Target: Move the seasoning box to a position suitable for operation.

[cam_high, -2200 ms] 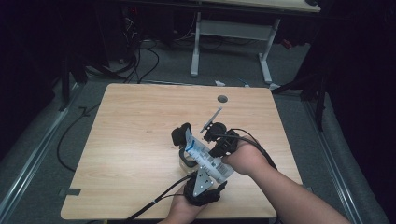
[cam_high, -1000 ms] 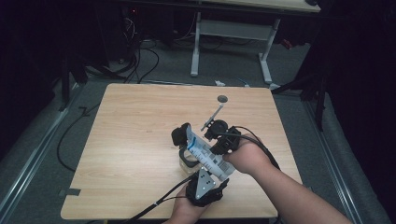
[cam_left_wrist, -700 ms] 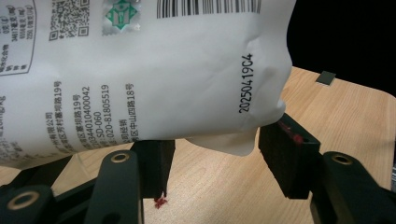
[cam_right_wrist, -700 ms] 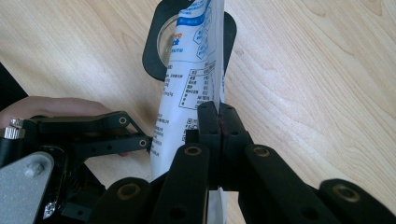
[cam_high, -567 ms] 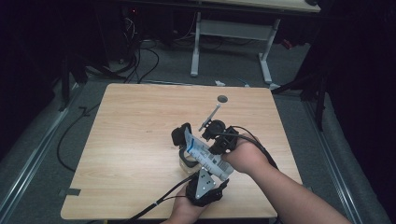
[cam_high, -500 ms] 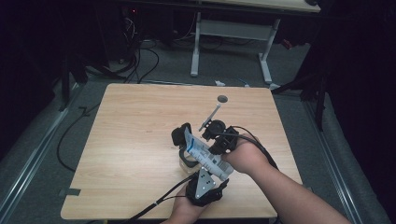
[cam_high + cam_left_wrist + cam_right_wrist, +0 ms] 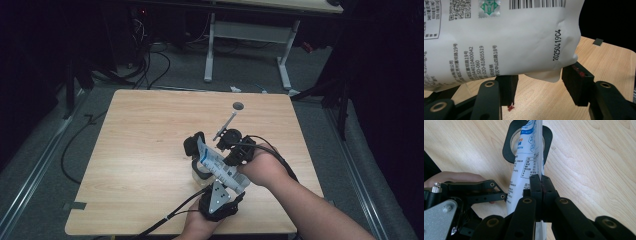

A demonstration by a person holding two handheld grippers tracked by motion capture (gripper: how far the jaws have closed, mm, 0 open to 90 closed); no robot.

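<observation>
Two black tongs [image 7: 541, 185] pinch a crinkled, glossy white pouch [image 7: 529, 157].

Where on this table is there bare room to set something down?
The table's whole left half and the back strip up to the small grey patch are bare. The front right is crowded: both grippers, the white packet and a cup.

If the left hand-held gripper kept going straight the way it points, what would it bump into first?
Probably the white packet, which hangs just ahead of the left hand-held gripper, above its open jaws. Below the packet there is bare table, though depth is hard to judge.
</observation>
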